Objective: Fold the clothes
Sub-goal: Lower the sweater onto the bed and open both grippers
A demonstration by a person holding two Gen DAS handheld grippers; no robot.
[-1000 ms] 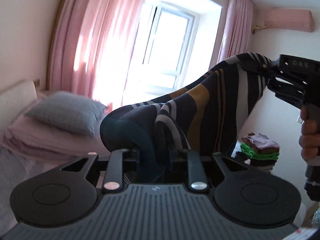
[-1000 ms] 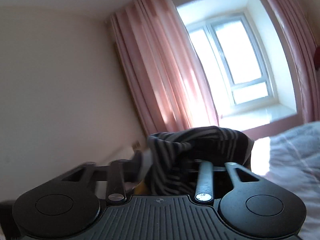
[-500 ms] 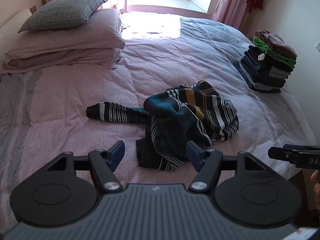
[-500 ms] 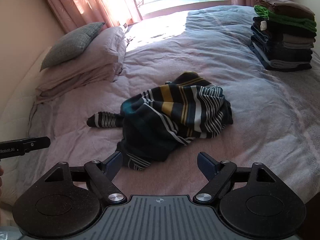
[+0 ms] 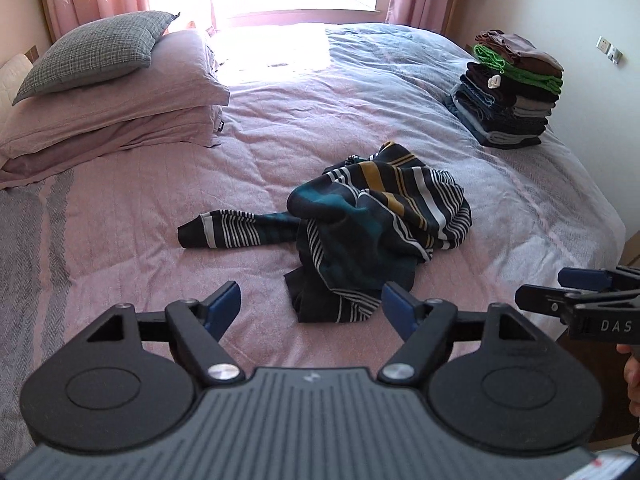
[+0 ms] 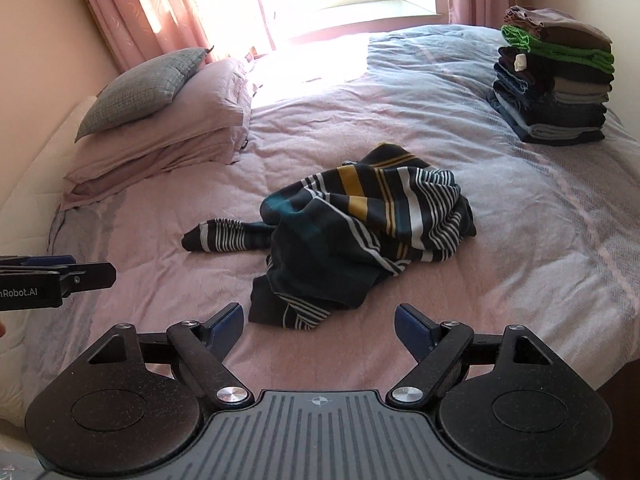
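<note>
Tilting downward | both hand-held grippers | left hand-held gripper (image 5: 311,308) opening, empty

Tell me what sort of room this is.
A bedroom, most likely: a wide bed with a pink quilted cover, stacked pink pillows under a grey checked cushion, and pink curtains beside a sunlit window.

Open right tool (image 6: 319,324) hovers above crumpled striped garment (image 6: 360,224) on bed (image 6: 520,240).

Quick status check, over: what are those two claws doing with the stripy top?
Left gripper opening, right gripper open, both empty. Striped sweater crumpled on bed. Nothing in the way.
</note>
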